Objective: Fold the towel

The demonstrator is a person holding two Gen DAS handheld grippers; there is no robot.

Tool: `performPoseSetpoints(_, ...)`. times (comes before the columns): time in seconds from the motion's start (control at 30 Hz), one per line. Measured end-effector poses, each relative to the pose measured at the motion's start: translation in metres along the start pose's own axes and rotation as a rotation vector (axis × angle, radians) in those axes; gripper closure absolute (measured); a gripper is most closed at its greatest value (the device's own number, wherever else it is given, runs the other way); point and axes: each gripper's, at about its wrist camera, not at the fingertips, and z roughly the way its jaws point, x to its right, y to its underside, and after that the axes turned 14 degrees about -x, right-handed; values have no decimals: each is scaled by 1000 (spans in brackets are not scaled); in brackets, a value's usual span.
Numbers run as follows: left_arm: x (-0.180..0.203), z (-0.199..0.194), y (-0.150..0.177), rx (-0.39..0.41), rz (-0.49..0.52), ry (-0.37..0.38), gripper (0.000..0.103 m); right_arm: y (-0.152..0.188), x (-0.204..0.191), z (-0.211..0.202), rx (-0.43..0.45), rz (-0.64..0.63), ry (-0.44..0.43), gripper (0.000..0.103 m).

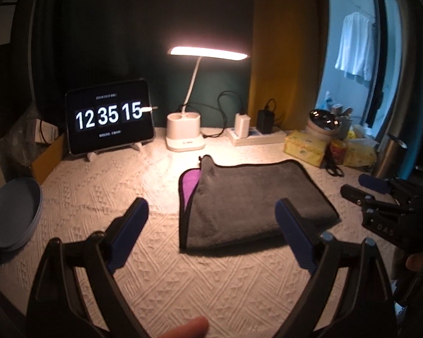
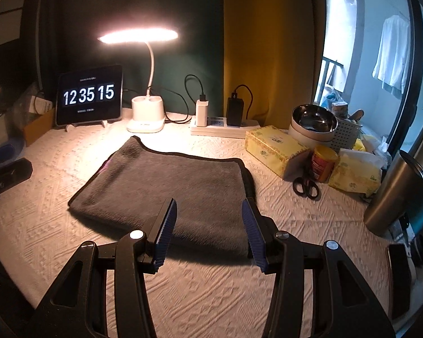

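Lying folded on the cream textured worktop [image 2: 211, 295], in front of the lit desk lamp [image 2: 139, 35]: the grey towel [image 2: 166, 186], doubled over so its purple inner face [image 1: 190, 181] is peeking out only at the left edge, likely because the layers are not quite square there. Hovering just short of the towel's near edge, empty and spread wide: the left tongs [image 1: 211, 217], seemingly lined up with the near-left part of the cloth. Sitting over the near-right corner, also parted with nothing pinched: the right tongs [image 2: 208, 212], probably poised to take that corner for another fold. Standing well clear along the back and right: the clock tablet [image 2: 88, 95], tissue box [image 2: 273, 148], scissors [image 2: 306, 187] and steel tumbler [image 2: 392, 194], leaving room for swinging cloth. Resting at the left edge: a stack of blue plates [image 1: 12, 214].
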Motion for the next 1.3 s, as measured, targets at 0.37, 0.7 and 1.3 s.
performPoseSetpoints(0.37,0,-34,28,80,15,-16,11,28,-16,-49,86,13,0,52)
performPoseSetpoints(0.7,0,-75,61,194,-36,-41,10,65,-10,-113,257,43,-1,52)
performPoseSetpoints(1.3,7,-160,102,454,-35,-130,10,108,-20,-182,472,16,59,51)
